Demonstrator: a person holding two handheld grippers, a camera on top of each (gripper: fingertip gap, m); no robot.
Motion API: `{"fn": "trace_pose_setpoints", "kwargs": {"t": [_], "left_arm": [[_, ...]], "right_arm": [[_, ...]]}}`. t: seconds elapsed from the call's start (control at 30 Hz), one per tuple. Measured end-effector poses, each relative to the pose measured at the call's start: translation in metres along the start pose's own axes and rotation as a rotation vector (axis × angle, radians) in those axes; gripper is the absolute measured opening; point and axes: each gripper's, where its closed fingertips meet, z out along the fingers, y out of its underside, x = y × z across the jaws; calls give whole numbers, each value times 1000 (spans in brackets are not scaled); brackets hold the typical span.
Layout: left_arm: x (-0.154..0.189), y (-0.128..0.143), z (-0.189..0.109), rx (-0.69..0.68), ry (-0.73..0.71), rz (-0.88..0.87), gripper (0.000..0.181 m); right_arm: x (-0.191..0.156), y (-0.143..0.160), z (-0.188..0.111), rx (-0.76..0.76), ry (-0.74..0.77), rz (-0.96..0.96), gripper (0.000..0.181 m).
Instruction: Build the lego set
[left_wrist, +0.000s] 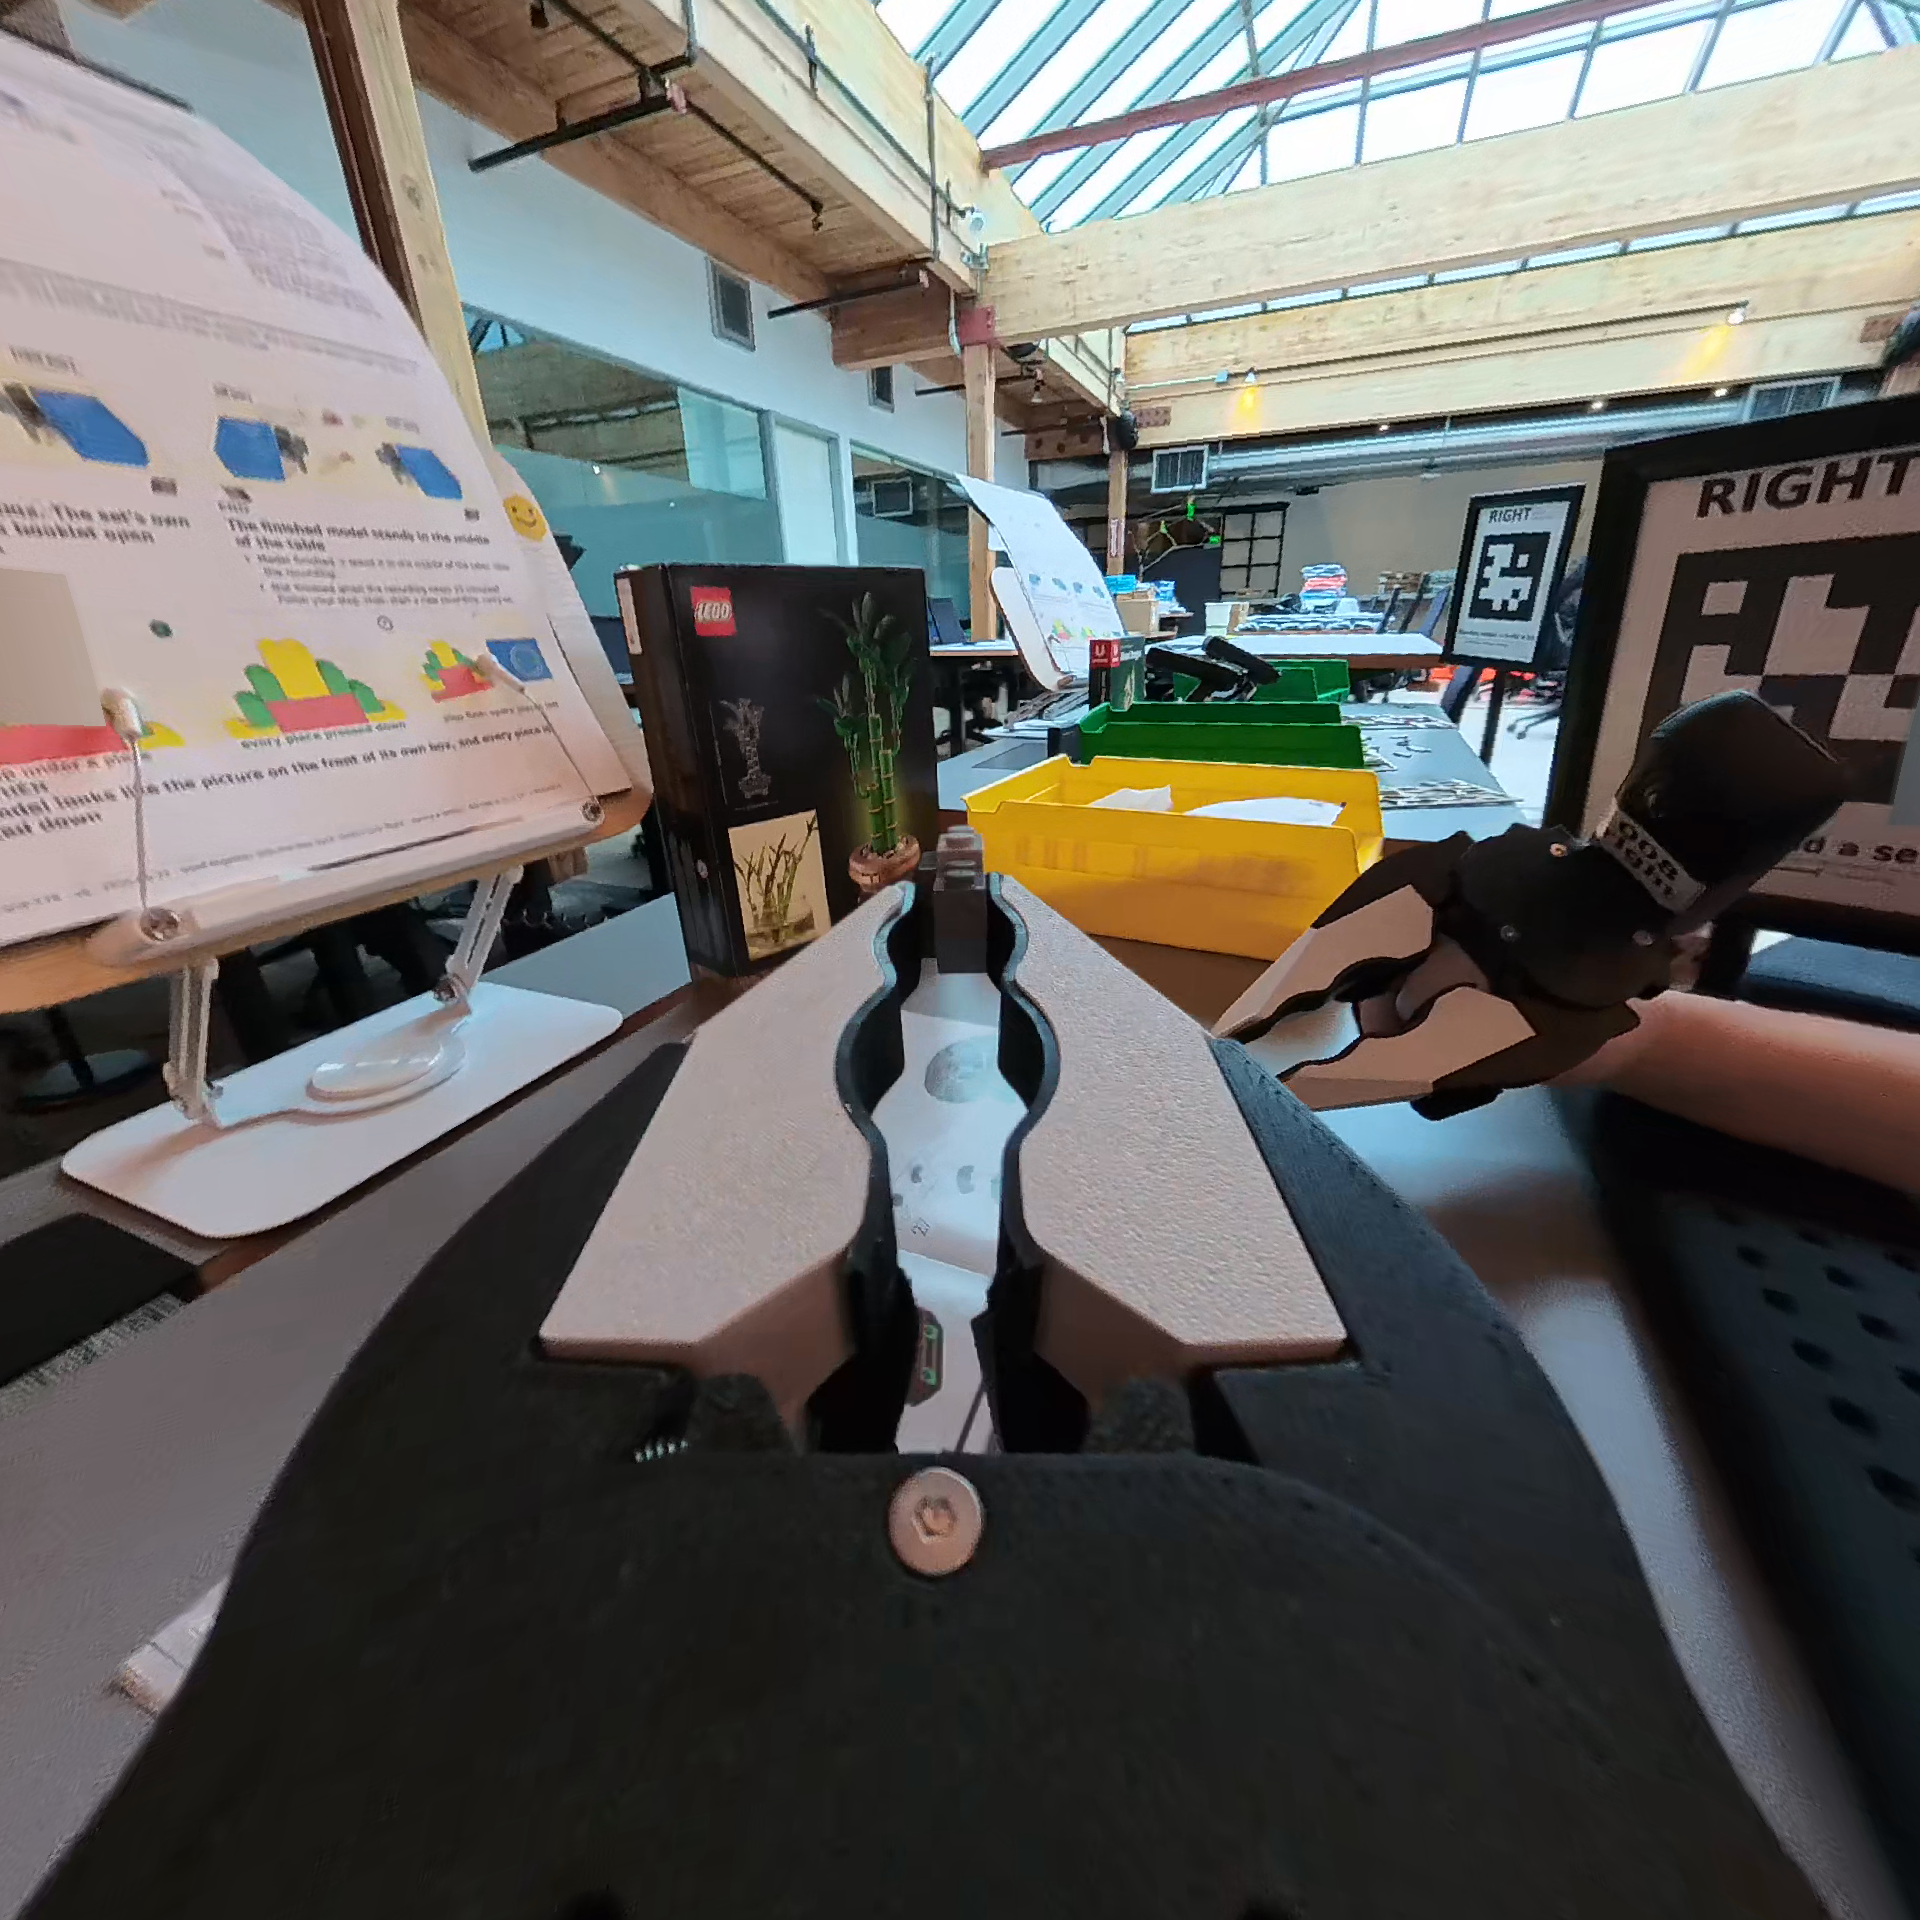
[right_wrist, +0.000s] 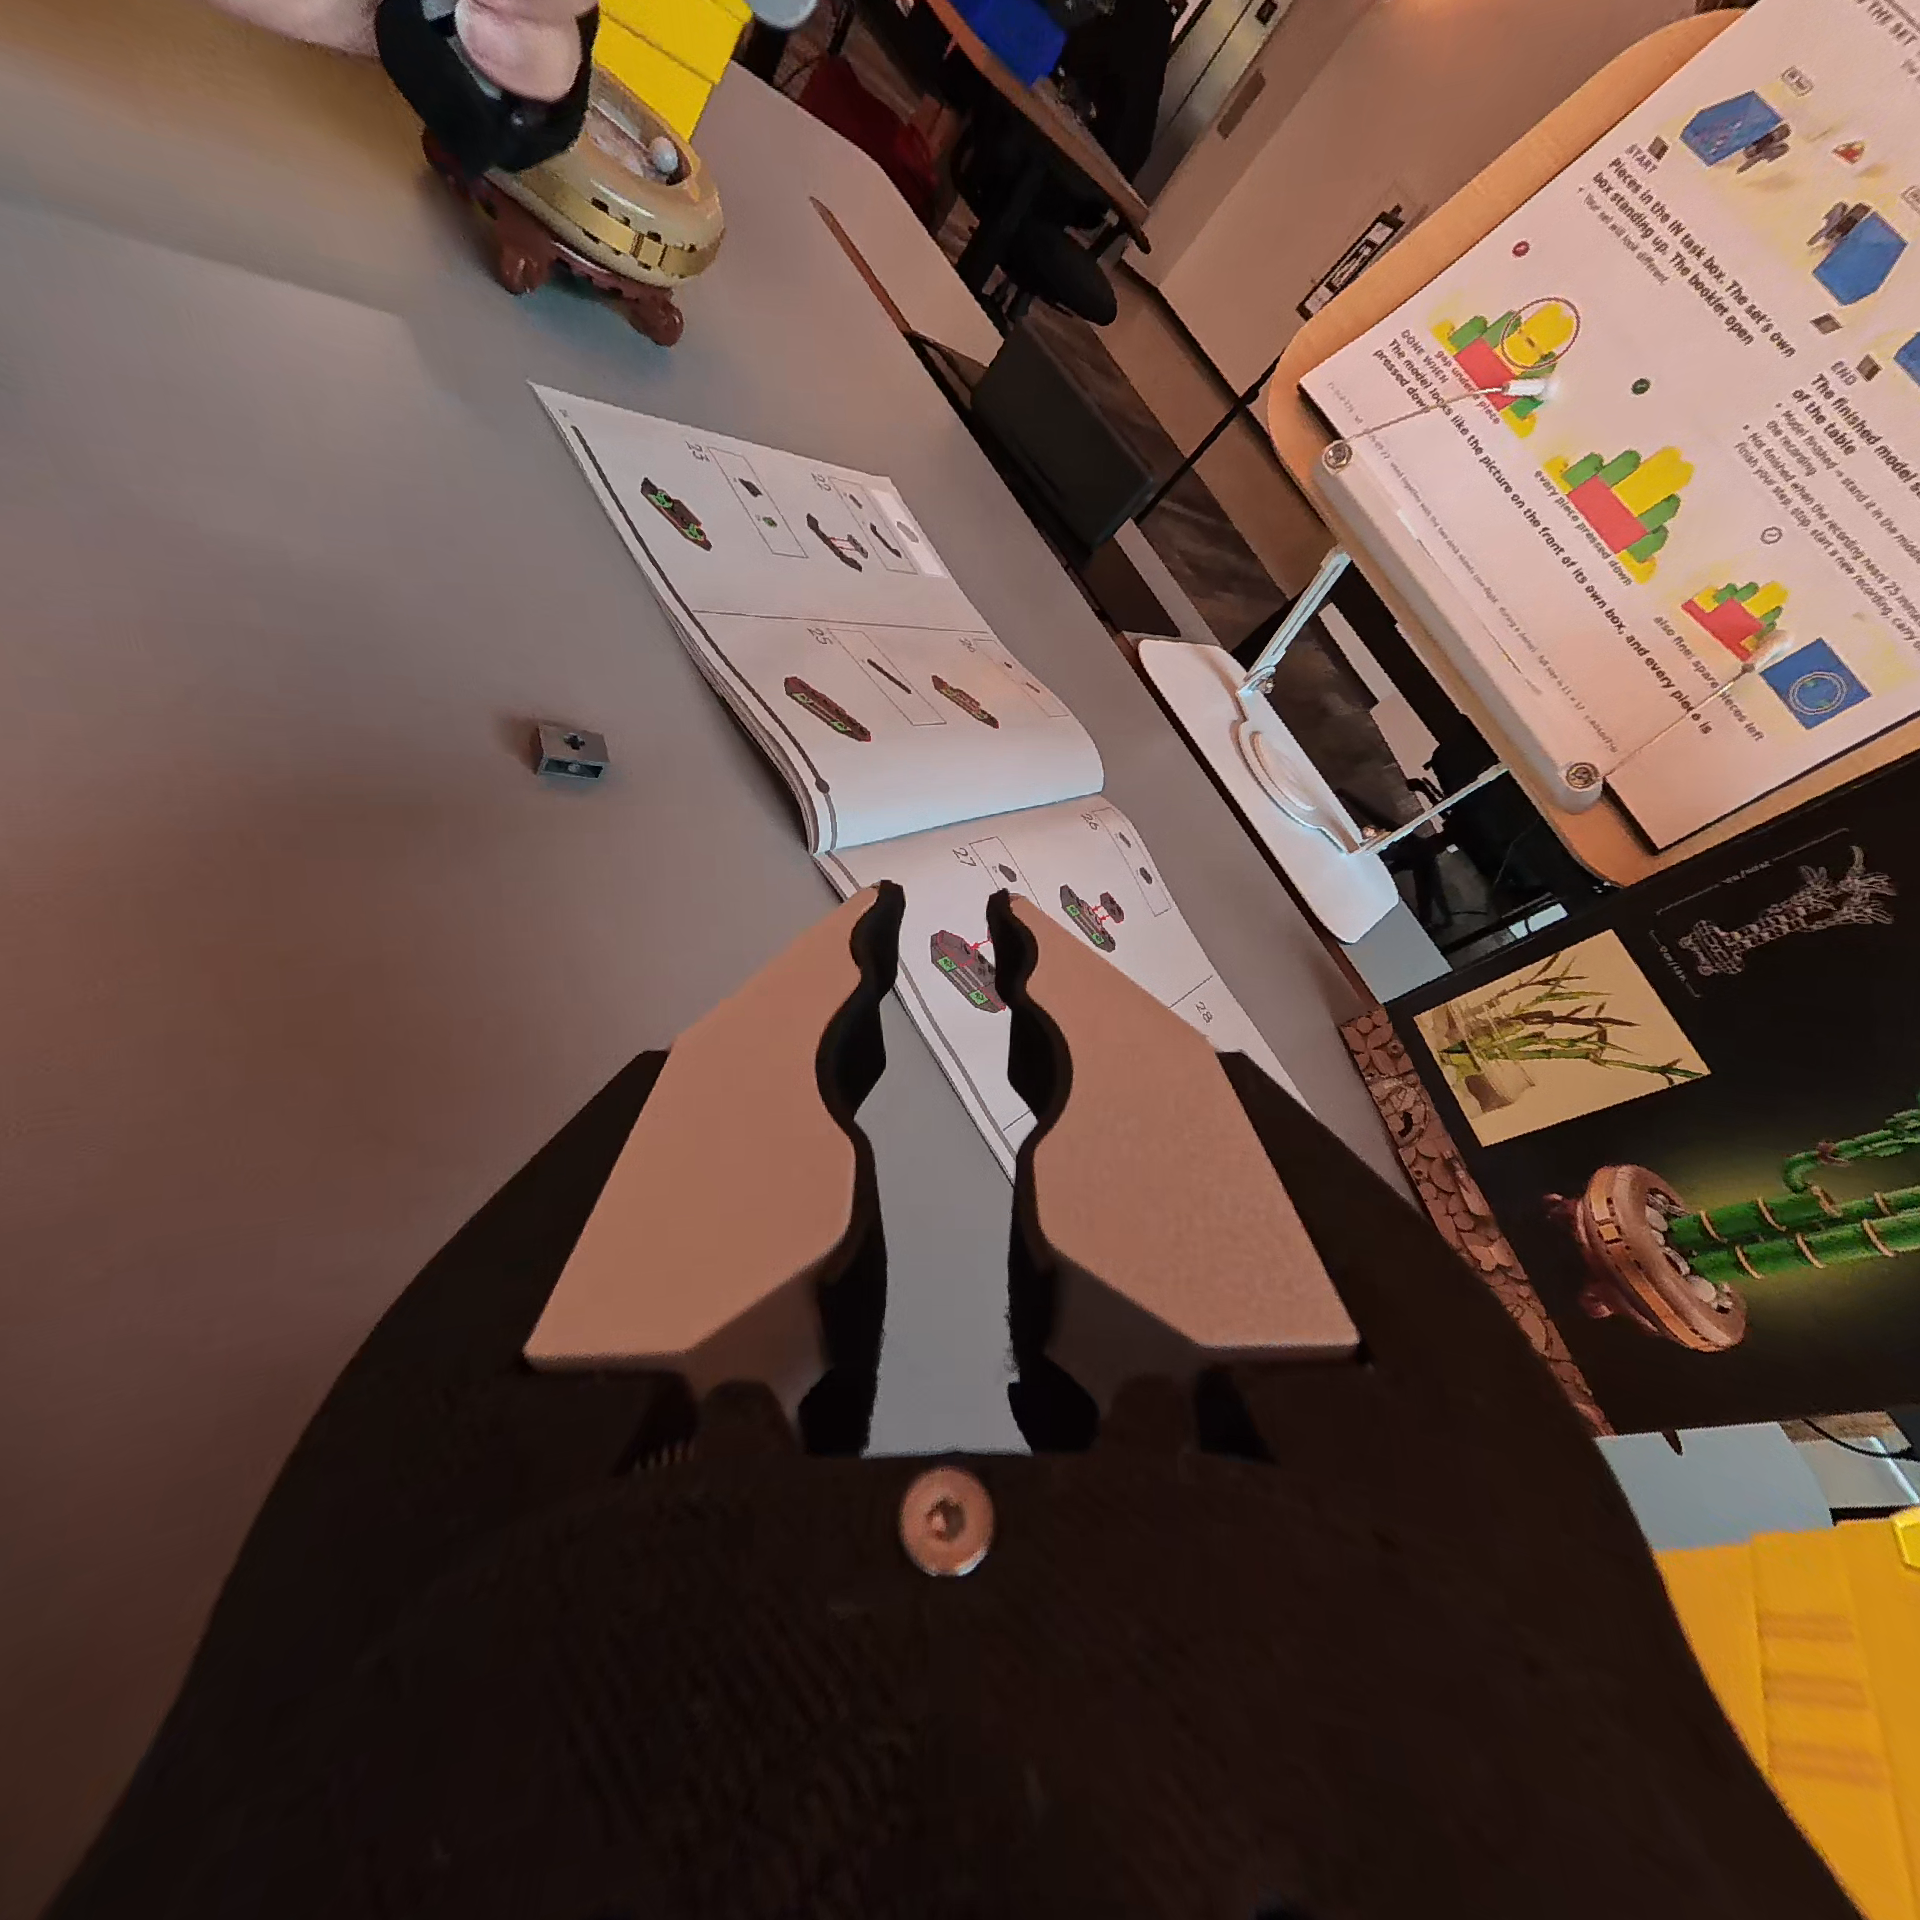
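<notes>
My left gripper (left_wrist: 956, 899) is shut on a small dark grey brick (left_wrist: 958, 862), held at the fingertips above the open instruction booklet (left_wrist: 951, 1122). My right gripper (right_wrist: 943, 904) is open and empty, hovering over the booklet's near page (right_wrist: 894, 665); it also shows in the left wrist view (left_wrist: 1252, 1051), to the right. A small grey brick (right_wrist: 571, 750) lies on the grey table left of the booklet. A gold and brown pot base (right_wrist: 613, 218) stands at the far left, with a hand in a black strap (right_wrist: 488, 73) just above it.
The black set box (left_wrist: 790, 758) stands behind the booklet. A yellow bin (left_wrist: 1164, 862) and a green bin (left_wrist: 1216, 727) sit to its right. A sheet on a white stand (left_wrist: 260, 623) is at the left. A black-and-white marker board (left_wrist: 1766, 644) stands at the right. The left gripper's tips are roughly 15 cm from the right gripper's.
</notes>
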Motion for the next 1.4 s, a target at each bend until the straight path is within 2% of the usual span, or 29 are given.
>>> {"fn": "trace_pose_setpoints", "kwargs": {"t": [0.13,0.37,0.53,0.6,0.67,0.73,0.83,0.93,1.0,1.13,1.2,1.27,1.4], "left_arm": [[10,-6,1,7,25,39,9],[23,-21,-1,73,119,-132,9],[40,-20,3,62,231,-191,9],[44,-14,5,33,236,-134,9],[52,-11,6,8,233,-32,9],[61,-9,7,-23,217,127,9],[76,-7,7,-58,193,428,9],[87,0,9,-99,170,690,9],[92,4,11,-94,157,806,8],[95,13,14,-116,181,845,8],[90,10,15,-95,145,814,8],[75,-2,13,-45,75,700,8],[12,-19,-3,-6,-153,400,8]], "right_arm": [[1,1,0,-3,2,7,16],[2,-1,-1,4,12,11,16],[5,-48,-2,196,-74,169,22],[6,-73,-4,267,-139,208,31],[4,-100,-8,334,-211,167,32],[8,-123,-14,408,-243,69,32],[21,-137,-16,476,-277,12,32],[25,-133,-18,550,-381,142,32],[14,-128,-22,596,-445,168,32],[-3,-112,-18,511,-405,45,32],[0,-103,-14,489,-385,57,31],[15,-89,-6,442,-328,111,30],[60,-50,13,320,-108,216,30]]}}
